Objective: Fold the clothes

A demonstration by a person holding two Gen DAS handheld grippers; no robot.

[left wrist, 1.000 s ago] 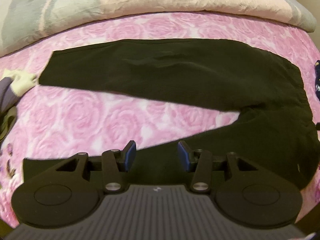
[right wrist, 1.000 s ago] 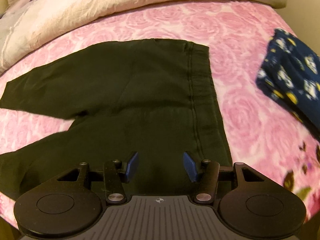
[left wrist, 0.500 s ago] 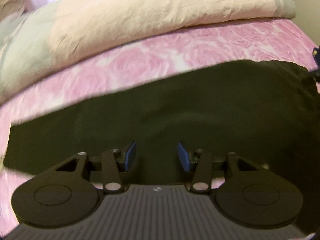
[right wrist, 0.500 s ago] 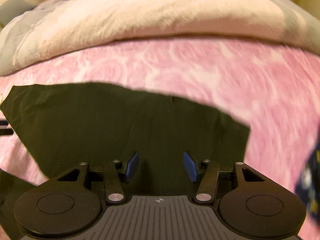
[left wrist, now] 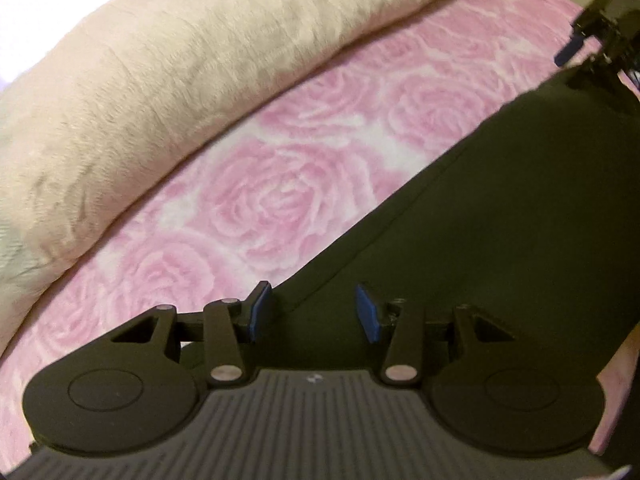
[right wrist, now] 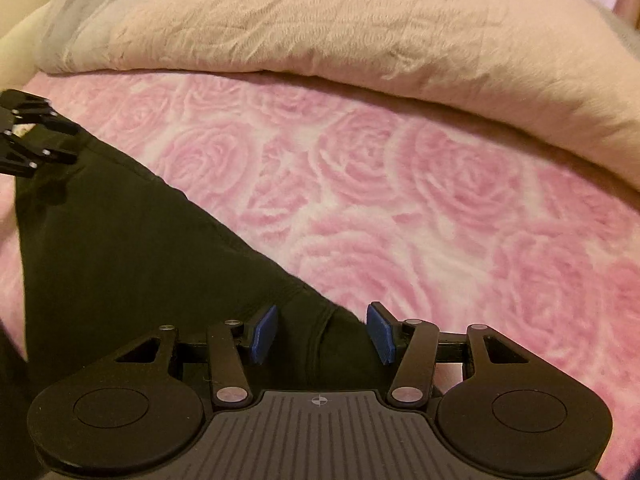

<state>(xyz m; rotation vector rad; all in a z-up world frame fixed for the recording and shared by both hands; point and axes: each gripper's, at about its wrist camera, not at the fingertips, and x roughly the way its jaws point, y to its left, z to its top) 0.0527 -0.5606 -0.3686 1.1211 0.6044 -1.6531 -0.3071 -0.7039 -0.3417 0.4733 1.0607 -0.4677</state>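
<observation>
Black trousers (left wrist: 500,220) lie flat on the pink rose bedspread (left wrist: 260,200). My left gripper (left wrist: 314,312) is open low over the trousers' far edge, which runs between its blue pads. At the top right of the left wrist view, my right gripper (left wrist: 580,52) shows at the other end of that edge. In the right wrist view the trousers (right wrist: 120,240) fill the lower left. My right gripper (right wrist: 322,332) is open, with a seamed corner of the cloth between its fingers. My left gripper (right wrist: 64,138) shows at the far left.
A thick cream and grey blanket (right wrist: 320,32) is bunched along the back of the bed, just beyond the trousers. Bare pink bedspread (right wrist: 480,220) lies between the trousers and the blanket.
Both grippers have moved forward across the trousers and down to their far edge. The navy patterned garment has left the right wrist view. Both stay open.
</observation>
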